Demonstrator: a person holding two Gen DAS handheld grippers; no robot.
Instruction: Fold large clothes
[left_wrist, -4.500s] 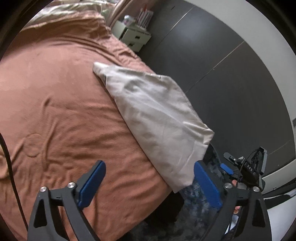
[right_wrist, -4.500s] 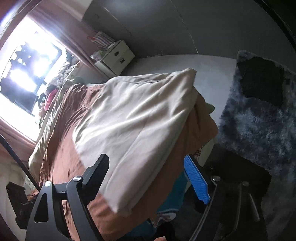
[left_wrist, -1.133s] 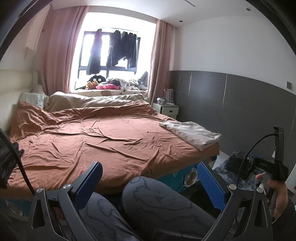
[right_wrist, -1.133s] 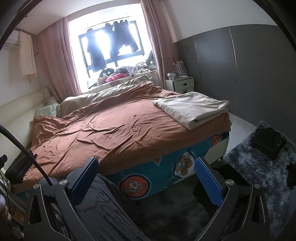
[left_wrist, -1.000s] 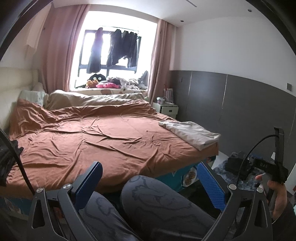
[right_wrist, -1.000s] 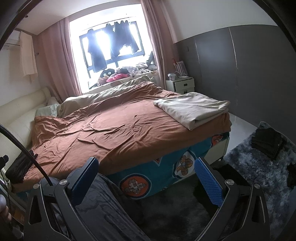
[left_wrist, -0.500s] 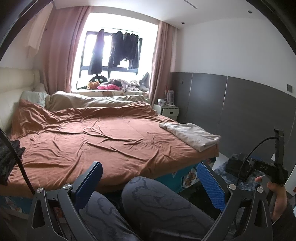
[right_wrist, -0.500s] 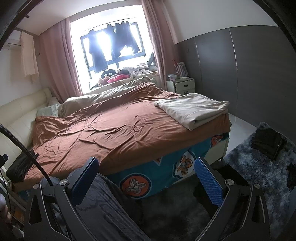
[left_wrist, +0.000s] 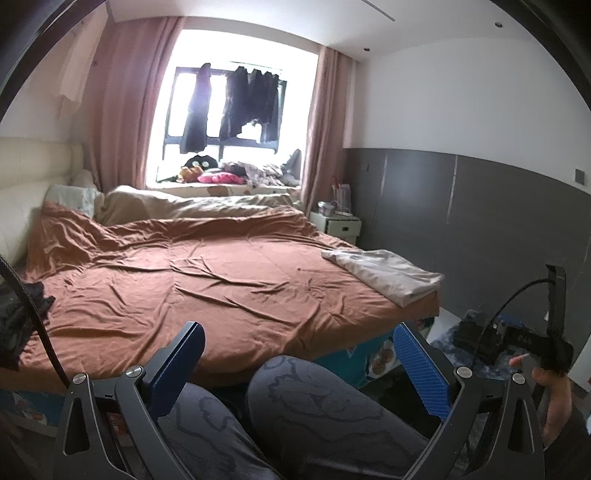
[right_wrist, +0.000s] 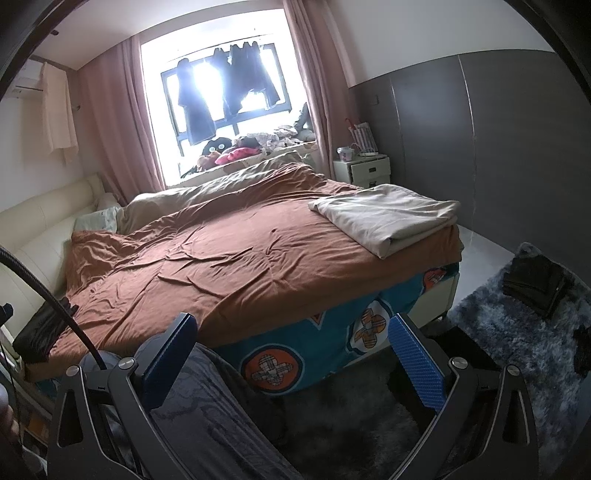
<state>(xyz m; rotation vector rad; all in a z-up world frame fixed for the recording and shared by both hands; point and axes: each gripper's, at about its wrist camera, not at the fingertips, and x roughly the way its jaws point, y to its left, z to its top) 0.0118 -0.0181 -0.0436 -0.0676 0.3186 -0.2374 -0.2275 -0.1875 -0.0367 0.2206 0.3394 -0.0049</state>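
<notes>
A folded beige garment (left_wrist: 388, 273) lies on the near right corner of the bed with the brown cover (left_wrist: 207, 280); it also shows in the right wrist view (right_wrist: 388, 218). My left gripper (left_wrist: 299, 354) is open and empty, held low in front of the bed above the person's grey-trousered knees (left_wrist: 317, 402). My right gripper (right_wrist: 291, 347) is open and empty, also low before the bed's foot. The right gripper's handle, in a hand, shows at the right of the left wrist view (left_wrist: 550, 347). Both grippers are far from the garment.
A white nightstand (right_wrist: 364, 171) stands by the grey wall beyond the bed. A shaggy grey rug (right_wrist: 517, 339) with a folded dark garment (right_wrist: 535, 284) lies to the right. Dark cloth (left_wrist: 18, 314) sits at the bed's left edge. Clothes hang in the window (left_wrist: 232, 107).
4.5 s ago both grippers were right over the beige garment on the bed; now they have drawn back and low, seeing the whole room. In the last second almost nothing moved.
</notes>
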